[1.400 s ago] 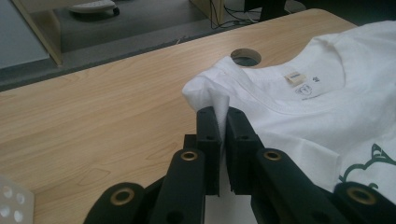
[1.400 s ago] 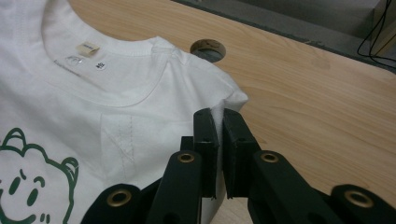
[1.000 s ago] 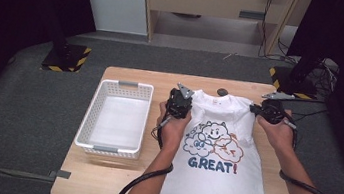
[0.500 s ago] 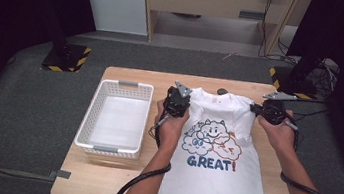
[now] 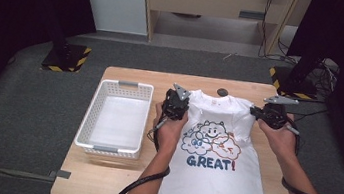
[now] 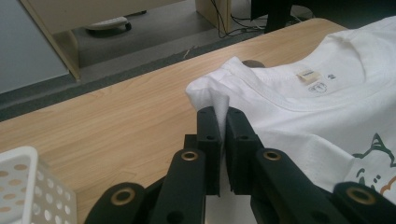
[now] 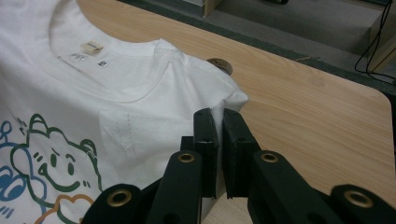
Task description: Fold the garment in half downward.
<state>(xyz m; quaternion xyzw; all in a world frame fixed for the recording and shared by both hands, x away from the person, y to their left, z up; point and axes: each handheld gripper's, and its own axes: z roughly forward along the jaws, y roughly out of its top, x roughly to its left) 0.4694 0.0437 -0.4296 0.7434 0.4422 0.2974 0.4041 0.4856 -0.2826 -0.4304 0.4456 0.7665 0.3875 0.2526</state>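
Note:
A white T-shirt with a cloud print and the word GREAT! lies flat, front up, on the wooden table, collar toward the far edge. My left gripper sits at the shirt's left shoulder. In the left gripper view, the left gripper is shut on a pinched fold of the shirt. My right gripper is at the opposite shoulder. In the right gripper view, the right gripper is shut on the sleeve edge of the shirt.
A white perforated basket stands on the table to the left of the shirt; its corner is near my left gripper. A small dark round thing lies beyond the collar. Black stands with striped bases flank the table's far side.

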